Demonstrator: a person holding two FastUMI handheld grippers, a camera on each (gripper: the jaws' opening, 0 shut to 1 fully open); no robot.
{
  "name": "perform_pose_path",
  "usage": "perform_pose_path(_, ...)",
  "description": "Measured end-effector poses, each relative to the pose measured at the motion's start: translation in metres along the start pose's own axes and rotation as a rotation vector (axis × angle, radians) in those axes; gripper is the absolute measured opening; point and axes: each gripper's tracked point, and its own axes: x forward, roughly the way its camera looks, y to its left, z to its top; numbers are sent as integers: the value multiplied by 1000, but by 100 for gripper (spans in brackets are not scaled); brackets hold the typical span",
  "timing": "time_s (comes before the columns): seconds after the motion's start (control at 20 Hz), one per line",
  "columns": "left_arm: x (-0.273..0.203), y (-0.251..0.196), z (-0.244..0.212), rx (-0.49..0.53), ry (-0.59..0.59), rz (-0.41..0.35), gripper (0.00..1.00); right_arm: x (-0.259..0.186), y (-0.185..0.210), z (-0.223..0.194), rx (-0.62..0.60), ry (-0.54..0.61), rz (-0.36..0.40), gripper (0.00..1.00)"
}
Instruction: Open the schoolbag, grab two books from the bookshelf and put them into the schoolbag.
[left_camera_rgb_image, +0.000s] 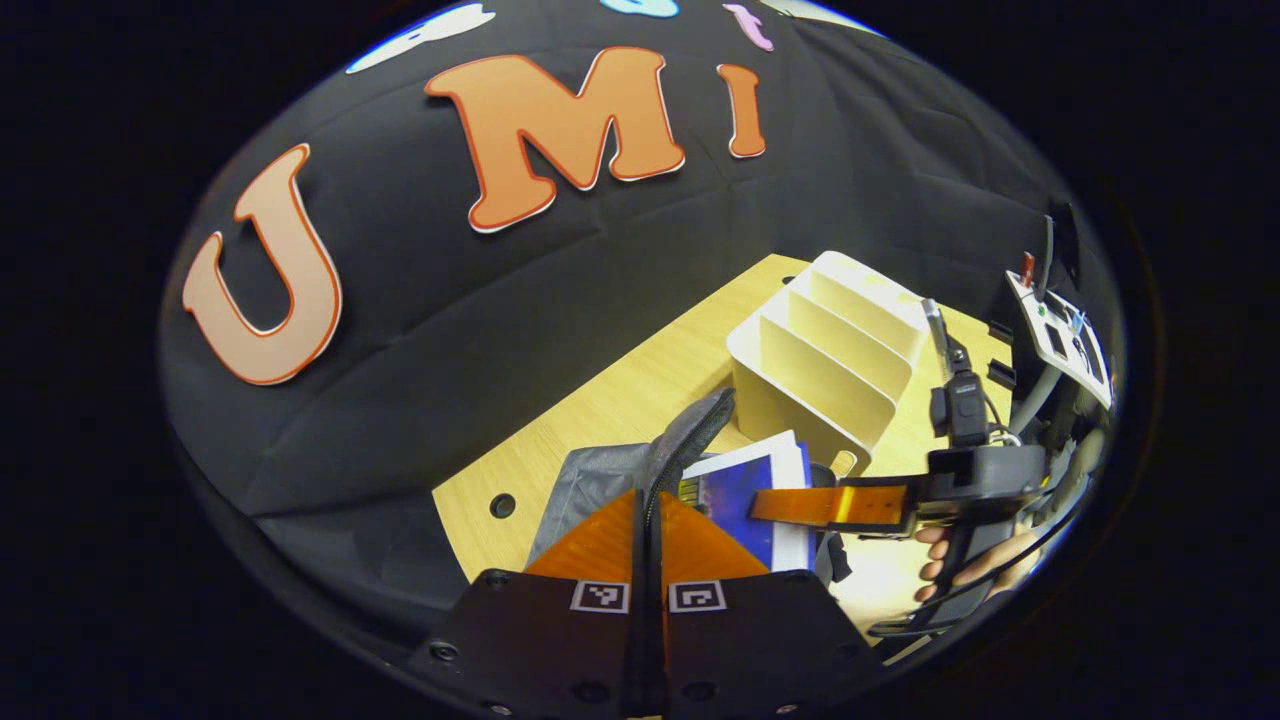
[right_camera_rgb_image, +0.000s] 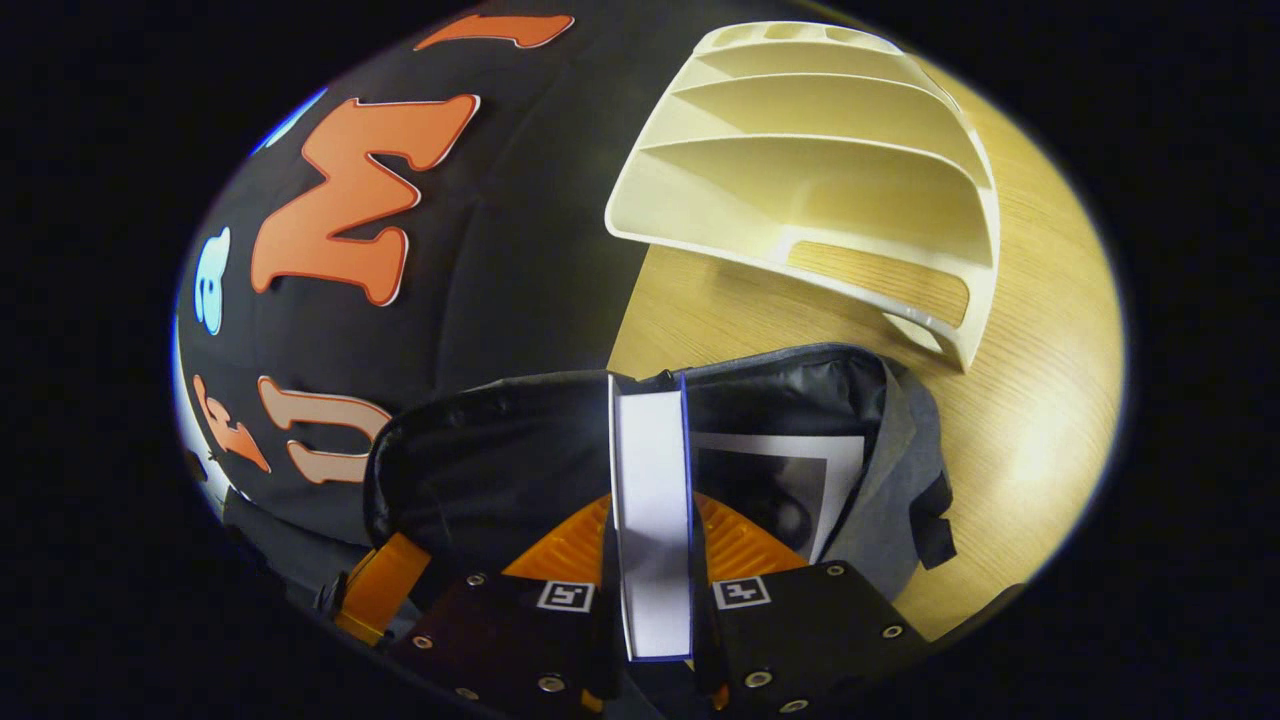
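Grey fabric of the schoolbag (left_camera_rgb_image: 600, 480) rim sits pinched in the closed left gripper (left_camera_rgb_image: 648, 540); ahead, the right gripper (right_camera_rgb_image: 652, 560), clamped on a blue-edged book (right_camera_rgb_image: 652, 500), risks snagging the bag's edge.

Grey bag (right_camera_rgb_image: 900, 470) open on wooden table, mouth gaping, black lining showing. Blue-covered book (right_camera_rgb_image: 652, 520) edge-up over the opening, white pages facing out; second book (right_camera_rgb_image: 770, 490) already inside, against the wall. Cream shelf (right_camera_rgb_image: 800, 190) just behind, slots bare.
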Motion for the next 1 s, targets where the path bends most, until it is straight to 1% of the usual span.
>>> perform_pose_path(0.1, -2, -11, 5, -3, -15, -30, 1, 11, 2, -3, 35, -3, 2, 29)
perform_pose_path(0.2, -3, -12, 8, 18, -19, -31, 0, 19, 3, -7, 51, -10, -4, 29)
perform_pose_path(0.25, -2, -12, 8, 25, -19, -33, 0, 22, 3, -11, 62, -5, -14, 29)
perform_pose_path(0.35, 0, -11, 7, 22, -14, -39, 0, 25, -3, -19, 80, 25, -56, 29)
perform_pose_path(0.4, 1, -10, 7, 12, -14, -43, 0, 26, -6, -28, 92, 64, -88, 34)
perform_pose_path(0.45, 3, -7, 7, 3, -12, -45, 0, 26, -10, -37, 108, 100, -126, 36)
perform_pose_path(0.5, 4, -5, 3, -5, -9, -46, 0, 21, -16, -45, 115, 135, -159, 45)
perform_pose_path(0.55, 4, -4, 0, -9, -1, -47, 0, 18, -17, -54, 116, 176, -176, 50)
perform_pose_path(0.6, 5, -2, -3, -13, 4, -50, 0, 14, -16, -60, 115, 211, -193, 72)
perform_pose_path(0.7, 4, -2, -5, -42, 1, -67, 1, 7, -17, -65, 98, 251, -221, 100)
perform_pose_path(0.8, 1, -1, -7, -62, -6, -73, 1, -4, -11, -56, 84, 257, -229, 100)
perform_pose_path(1.0, -3, 3, -19, -90, 3, -71, 1, -31, 8, -22, 74, 218, -200, 99)
